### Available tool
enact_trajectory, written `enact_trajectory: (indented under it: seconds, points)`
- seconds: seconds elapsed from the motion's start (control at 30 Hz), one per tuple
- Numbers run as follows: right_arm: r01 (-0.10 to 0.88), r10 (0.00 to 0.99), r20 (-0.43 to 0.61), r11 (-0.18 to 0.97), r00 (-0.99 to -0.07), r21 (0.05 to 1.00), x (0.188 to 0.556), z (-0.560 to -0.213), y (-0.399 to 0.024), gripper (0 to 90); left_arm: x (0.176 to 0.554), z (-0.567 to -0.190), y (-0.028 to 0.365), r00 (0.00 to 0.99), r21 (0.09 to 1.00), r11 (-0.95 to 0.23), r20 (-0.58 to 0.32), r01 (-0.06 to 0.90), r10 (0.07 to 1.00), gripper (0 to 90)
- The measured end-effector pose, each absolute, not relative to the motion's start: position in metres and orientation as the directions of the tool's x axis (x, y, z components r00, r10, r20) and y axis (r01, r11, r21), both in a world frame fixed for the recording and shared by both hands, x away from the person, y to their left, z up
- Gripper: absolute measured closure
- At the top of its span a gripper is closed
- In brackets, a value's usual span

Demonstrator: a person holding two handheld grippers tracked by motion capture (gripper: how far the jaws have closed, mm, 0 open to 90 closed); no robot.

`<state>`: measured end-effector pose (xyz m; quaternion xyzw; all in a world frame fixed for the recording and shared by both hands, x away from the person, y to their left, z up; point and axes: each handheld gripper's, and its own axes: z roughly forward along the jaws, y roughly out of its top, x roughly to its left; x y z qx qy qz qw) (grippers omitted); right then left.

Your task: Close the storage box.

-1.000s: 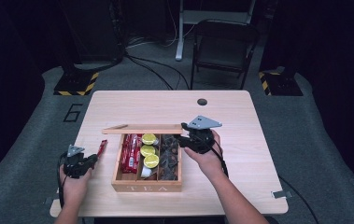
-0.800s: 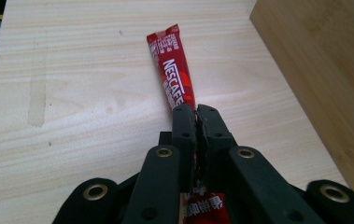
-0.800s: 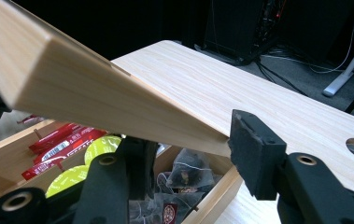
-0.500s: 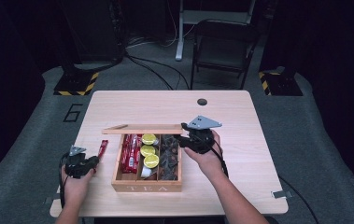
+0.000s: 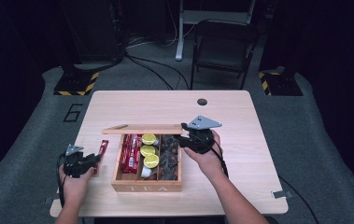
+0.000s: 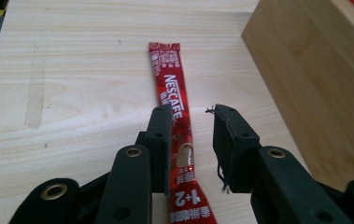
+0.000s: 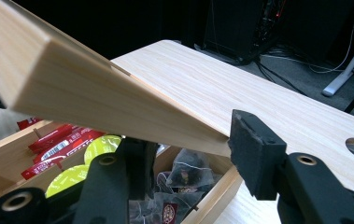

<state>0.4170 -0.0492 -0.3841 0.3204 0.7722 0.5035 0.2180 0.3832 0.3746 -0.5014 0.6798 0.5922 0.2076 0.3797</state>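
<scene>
A red Nescafe stick point(image 6: 170, 88) lies flat on the table left of the wooden tea box point(image 5: 146, 188). My left gripper point(image 6: 191, 121) is low over the stick's near end. Its jaws have just been opening, and the stick lies loose between them. In the high view the left gripper point(image 5: 92, 161) sits just behind the stick point(image 5: 102, 147). My right gripper point(image 7: 188, 140) is shut on the edge of the box's wooden lid point(image 7: 86, 93) and holds it raised. From above, the lid point(image 5: 142, 129) stands along the box's far side with the right gripper point(image 5: 185, 134) at its right end.
Inside the box are red sticks point(image 7: 58, 144) on the left, yellow capsules point(image 7: 100, 147) in the middle and tea bags point(image 7: 184, 175) on the right. The box's outer wall point(image 6: 315, 70) rises close beside the left gripper. A round hole point(image 5: 202, 101) is in the table's far part.
Both hands, the raised lid and the red stick stay where they were. At this size the high view does not show the left jaws move.
</scene>
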Motion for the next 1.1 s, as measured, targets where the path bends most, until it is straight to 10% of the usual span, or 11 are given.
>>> enact_trajectory:
  seconds: [1.1]
  points:
    - [0.280,0.716,-0.019,0.298,-0.698,0.913,0.408,-0.389,-0.050,51.9,0.357,-0.413,0.322,0.415,0.877,-0.136,-0.078,0.462,0.906,52.1]
